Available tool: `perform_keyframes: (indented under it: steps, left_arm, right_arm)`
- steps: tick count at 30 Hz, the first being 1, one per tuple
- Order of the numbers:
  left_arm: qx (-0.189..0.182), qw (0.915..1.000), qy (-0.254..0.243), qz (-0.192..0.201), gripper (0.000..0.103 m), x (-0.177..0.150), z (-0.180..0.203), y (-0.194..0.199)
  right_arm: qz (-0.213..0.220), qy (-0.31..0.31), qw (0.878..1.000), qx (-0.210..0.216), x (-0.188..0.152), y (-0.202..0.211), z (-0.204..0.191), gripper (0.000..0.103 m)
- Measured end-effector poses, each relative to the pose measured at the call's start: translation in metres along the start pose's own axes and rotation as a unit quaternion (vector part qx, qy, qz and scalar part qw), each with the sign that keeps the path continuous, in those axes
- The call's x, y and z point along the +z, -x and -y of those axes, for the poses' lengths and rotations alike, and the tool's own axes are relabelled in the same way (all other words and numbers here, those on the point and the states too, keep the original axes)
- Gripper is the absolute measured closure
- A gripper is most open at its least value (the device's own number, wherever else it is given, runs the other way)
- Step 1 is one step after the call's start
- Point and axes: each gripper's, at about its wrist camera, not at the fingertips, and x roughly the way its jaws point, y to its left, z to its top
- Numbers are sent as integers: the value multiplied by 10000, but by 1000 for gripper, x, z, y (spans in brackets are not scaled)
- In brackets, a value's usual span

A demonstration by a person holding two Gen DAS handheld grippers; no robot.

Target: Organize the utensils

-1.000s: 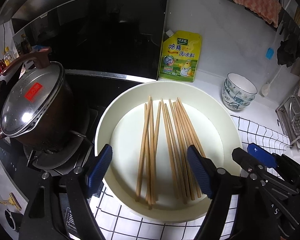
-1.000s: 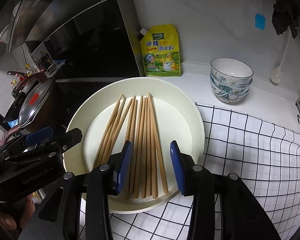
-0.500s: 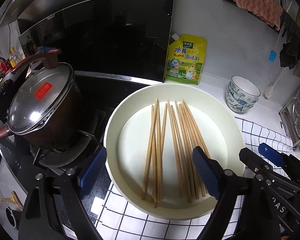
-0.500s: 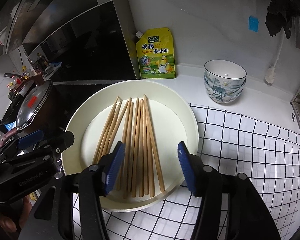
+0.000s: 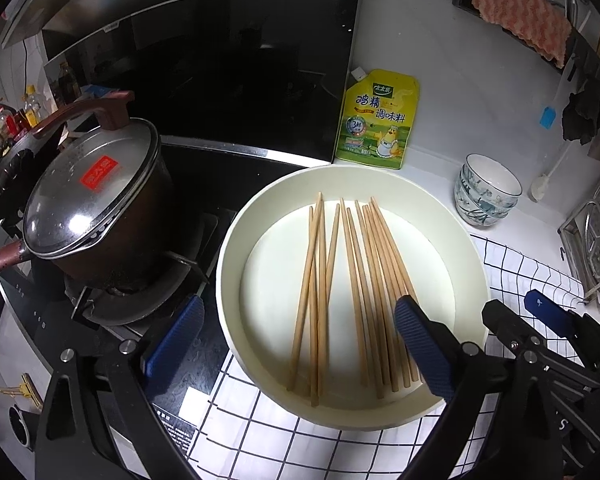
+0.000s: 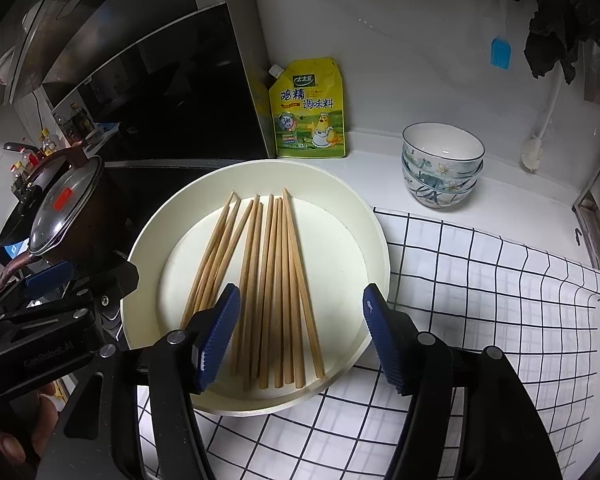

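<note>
- A lidded pot (image 5: 88, 204) is sitting on the stove burner at the far left, with a red sticker on its glass lid; bottles are standing behind it, too small to read.
- The left gripper (image 5: 296, 340) is hanging over the near left edge of the plate (image 5: 470, 256), its jaws opening and already very wide, with nothing pressed between the pads. Its left pad is lying over the stove edge and its right pad over the near ends of the right-hand sticks.
- The chopsticks (image 5: 352, 284) are lying loose in the plate, running from near rim to far rim in two rough groups: a few crossing on the left, a tighter fan on the right.
- The plate is resting partly on a white cloth (image 6: 460, 280) with a black grid and partly over the stove edge.
- The right gripper (image 6: 300, 336) is hovering over the plate's near rim, its jaws opening; the near ends of the chopsticks (image 6: 276, 280) are showing between the pads, and the pads seem to be clear of them, though the angle makes that hard to confirm.
- A yellow pouch (image 6: 310, 110) is leaning against the wall behind the plate.
- Stacked bowls (image 6: 442, 164) are standing further right, apart from the plate.
- A metal rack (image 5: 596, 248) is showing at the far right edge.
</note>
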Motion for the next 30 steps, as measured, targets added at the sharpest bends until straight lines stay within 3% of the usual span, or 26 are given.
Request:
perform_keyframes:
  steps: [14,30]
  left_arm:
    - [187,9997,-104,66,8,-3,1,6]
    - [151,9998,-95,101,8,-4,1,11]
  right_arm:
    - [87,104,9999,-81,-1,9,-5,42]
    - [184,186,9996,-117,-3,16,-9,42]
